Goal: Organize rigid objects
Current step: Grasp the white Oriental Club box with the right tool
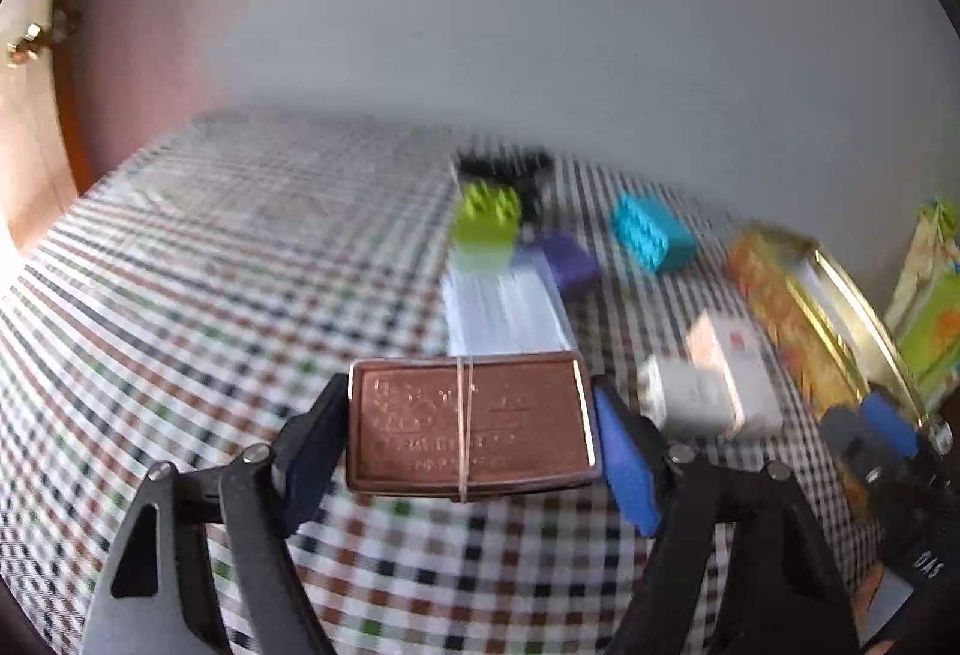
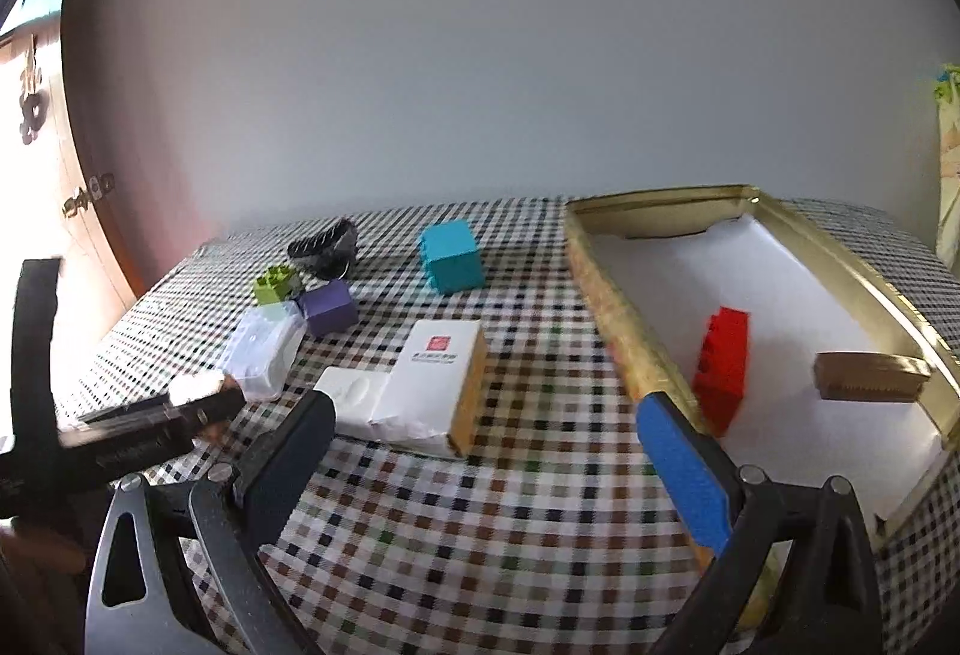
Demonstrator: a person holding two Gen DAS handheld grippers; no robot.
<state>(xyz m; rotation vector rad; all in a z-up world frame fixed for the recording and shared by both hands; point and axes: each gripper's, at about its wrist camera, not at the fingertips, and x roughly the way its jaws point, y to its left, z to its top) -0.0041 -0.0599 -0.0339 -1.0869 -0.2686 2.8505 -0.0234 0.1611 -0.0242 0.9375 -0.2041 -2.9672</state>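
My left gripper point(image 1: 471, 430) is shut on a flat copper tin point(image 1: 471, 424) with a rubber band round it, held above the checked cloth. My right gripper point(image 2: 486, 445) is open and empty, just left of the gold tin tray point(image 2: 624, 319). The tray holds a red brick point(image 2: 723, 367) and a brown box point(image 2: 870, 376). On the cloth lie a white box point(image 2: 438, 385), a white charger point(image 2: 351, 397), a clear case point(image 2: 264, 349), a purple block point(image 2: 329, 308), a green brick point(image 2: 276, 284), a teal block point(image 2: 451, 256) and a black object point(image 2: 324, 242).
A white wall stands behind the table. A wooden door point(image 1: 30, 162) is at the left. A colourful carton point(image 1: 927, 319) stands at the far right behind the tray point(image 1: 798, 313). The left gripper shows in the right wrist view point(image 2: 150, 421).
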